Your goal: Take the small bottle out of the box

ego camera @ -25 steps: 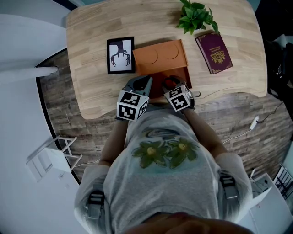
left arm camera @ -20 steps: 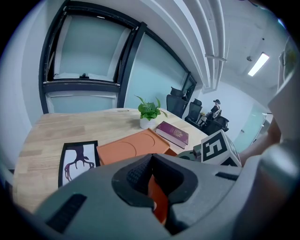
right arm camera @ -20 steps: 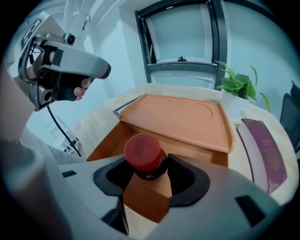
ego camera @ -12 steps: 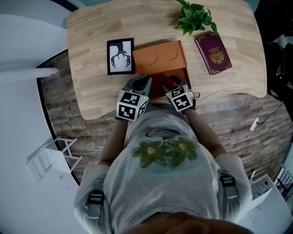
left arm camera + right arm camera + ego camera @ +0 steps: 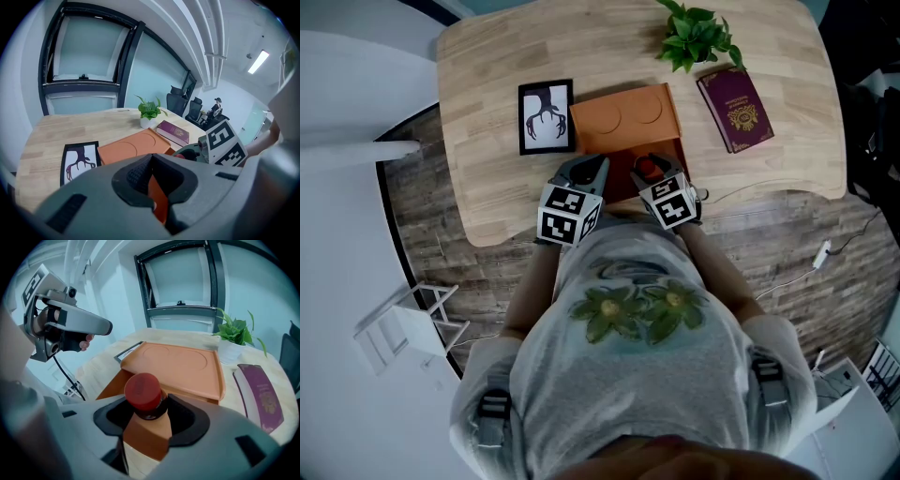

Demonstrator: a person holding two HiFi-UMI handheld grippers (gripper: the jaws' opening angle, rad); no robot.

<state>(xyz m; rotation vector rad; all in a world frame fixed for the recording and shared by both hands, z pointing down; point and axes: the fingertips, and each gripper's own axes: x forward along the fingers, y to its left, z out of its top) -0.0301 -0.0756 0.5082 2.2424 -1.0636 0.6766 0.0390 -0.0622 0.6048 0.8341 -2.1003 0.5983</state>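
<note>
our right tongs (image 5: 149, 417) clasp the small red-capped bottle (image 5: 143, 392) by its dark neck. our left tongs (image 5: 152, 177) pinch the near wall of the open orange box (image 5: 132, 147).

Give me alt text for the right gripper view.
The right gripper has its jaws either side of a small bottle with a red cap, at the open orange box on a wooden table. A potted plant and a maroon book sit at right.
</note>
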